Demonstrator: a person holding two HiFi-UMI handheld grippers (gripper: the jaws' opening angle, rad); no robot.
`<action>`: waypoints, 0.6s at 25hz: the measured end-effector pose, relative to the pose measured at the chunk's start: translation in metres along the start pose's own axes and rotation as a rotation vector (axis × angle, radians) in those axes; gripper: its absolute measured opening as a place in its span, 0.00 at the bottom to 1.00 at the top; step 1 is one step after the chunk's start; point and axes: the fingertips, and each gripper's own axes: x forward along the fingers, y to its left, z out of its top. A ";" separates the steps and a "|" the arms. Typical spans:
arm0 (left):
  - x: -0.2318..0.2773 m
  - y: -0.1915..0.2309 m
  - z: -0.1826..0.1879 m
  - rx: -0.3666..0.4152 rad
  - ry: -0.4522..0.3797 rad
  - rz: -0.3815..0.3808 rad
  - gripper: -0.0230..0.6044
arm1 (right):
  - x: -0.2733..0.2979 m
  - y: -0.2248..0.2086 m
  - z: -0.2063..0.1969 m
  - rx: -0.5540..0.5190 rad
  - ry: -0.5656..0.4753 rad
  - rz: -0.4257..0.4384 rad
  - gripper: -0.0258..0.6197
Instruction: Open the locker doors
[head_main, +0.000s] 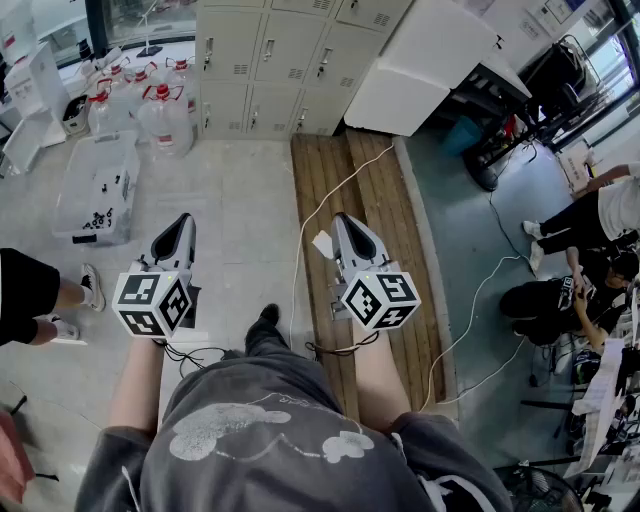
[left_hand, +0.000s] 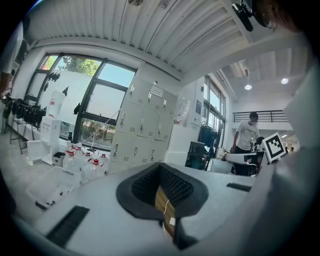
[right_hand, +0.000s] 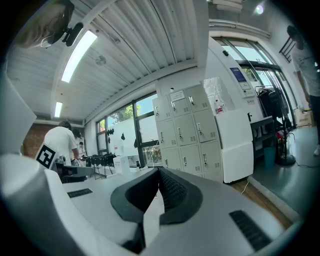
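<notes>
A bank of beige lockers (head_main: 290, 60) stands against the far wall with every door I can see closed. It also shows in the left gripper view as lockers (left_hand: 142, 132) and in the right gripper view as lockers (right_hand: 187, 132). My left gripper (head_main: 183, 222) and right gripper (head_main: 342, 220) are held side by side at waist height, pointing toward the lockers and well short of them. In the gripper views, both the left gripper (left_hand: 160, 165) and the right gripper (right_hand: 160, 171) are shut, tips together, with nothing between them.
Several water bottles (head_main: 160, 110) and a clear plastic bin (head_main: 95, 185) sit on the floor at the left. A wooden pallet (head_main: 365, 200) with a white cable (head_main: 322, 195) runs ahead. A white cabinet (head_main: 430, 60) stands right of the lockers. People (head_main: 590, 260) sit at the right.
</notes>
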 end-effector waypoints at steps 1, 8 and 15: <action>-0.001 -0.001 0.001 0.010 -0.004 0.005 0.05 | -0.001 0.000 0.002 -0.011 -0.002 0.000 0.09; -0.008 0.001 0.006 0.075 -0.024 0.041 0.05 | 0.000 0.014 0.014 -0.093 -0.026 0.010 0.09; -0.028 0.010 -0.012 0.078 -0.019 0.060 0.05 | 0.000 0.036 -0.004 -0.108 -0.006 0.025 0.09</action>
